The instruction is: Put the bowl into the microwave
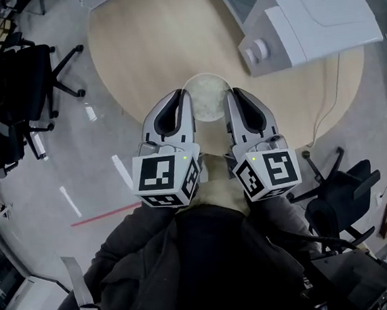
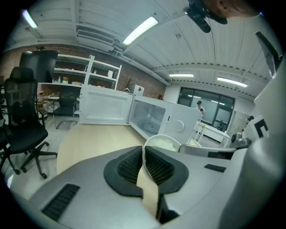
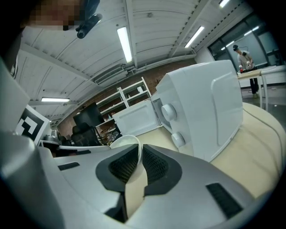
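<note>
A white bowl (image 1: pixel 207 95) with white rice in it sits near the front edge of the round wooden table (image 1: pixel 142 47), held from both sides. My left gripper (image 1: pixel 187 105) is shut on the bowl's left rim, and the thin wall shows between the black pads in the left gripper view, where the bowl (image 2: pixel 163 143) is just beyond the left gripper (image 2: pixel 144 157). My right gripper (image 1: pixel 230 102) is shut on the right rim, the bowl (image 3: pixel 124 143) pinched in the right gripper (image 3: pixel 139 157). The white microwave (image 1: pixel 305 10) stands at the table's far right, its door (image 2: pixel 105 105) swung open.
Black office chairs stand on the floor to the left (image 1: pixel 10 87) and at the right (image 1: pixel 336 188). A white cable (image 1: pixel 326 107) runs from the microwave over the table's right edge. Shelves (image 2: pixel 96 74) line the far wall.
</note>
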